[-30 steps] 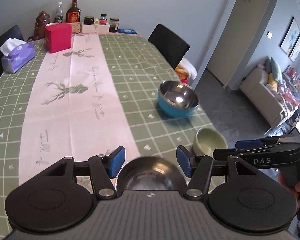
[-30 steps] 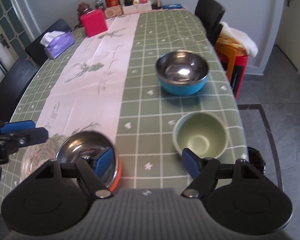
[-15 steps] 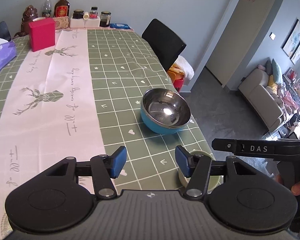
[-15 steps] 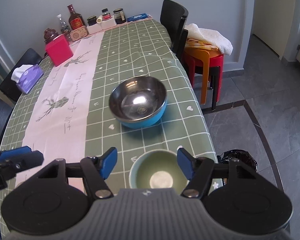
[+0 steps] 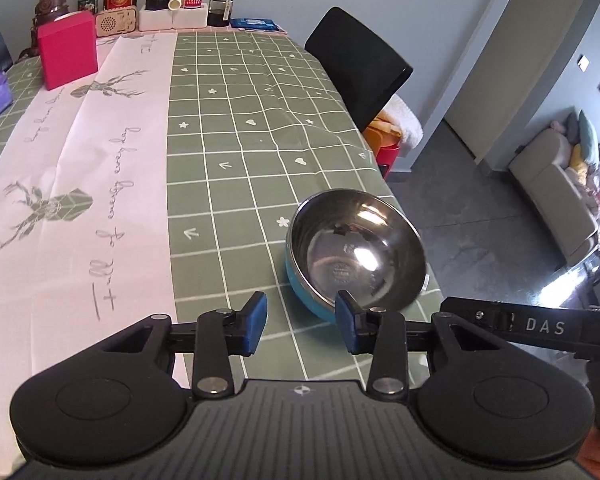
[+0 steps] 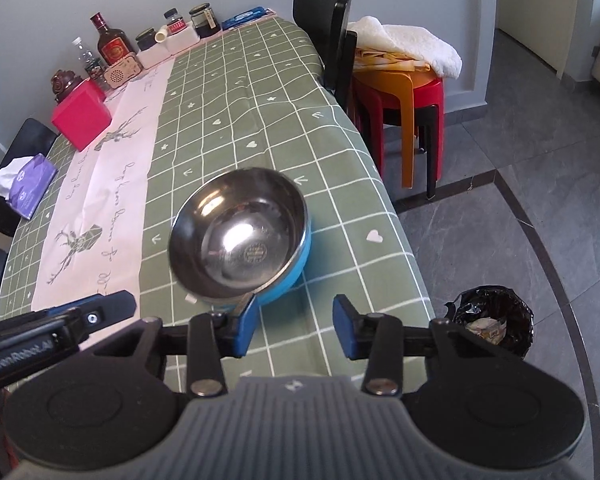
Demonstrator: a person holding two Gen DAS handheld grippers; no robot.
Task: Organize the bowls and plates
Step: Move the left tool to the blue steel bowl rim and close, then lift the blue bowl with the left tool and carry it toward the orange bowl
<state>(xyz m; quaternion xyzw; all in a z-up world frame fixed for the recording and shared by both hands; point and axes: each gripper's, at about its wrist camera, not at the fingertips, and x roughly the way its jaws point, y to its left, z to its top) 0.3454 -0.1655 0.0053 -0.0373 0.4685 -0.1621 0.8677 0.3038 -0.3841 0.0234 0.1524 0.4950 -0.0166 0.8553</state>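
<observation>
While both tongs narrow, I see the steel bowl sitting near the table's right edge. My left tongs and right tongs flank its near rim, gripping nothing, probably lining up to lift it for stacking.

A steel bowl with a blue outside sits on the green checked table, just ahead of the right gripper, whose jaws are closing on empty air. The left gripper reaches in at its left; a black-lined bin stands on the floor to its right.
</observation>
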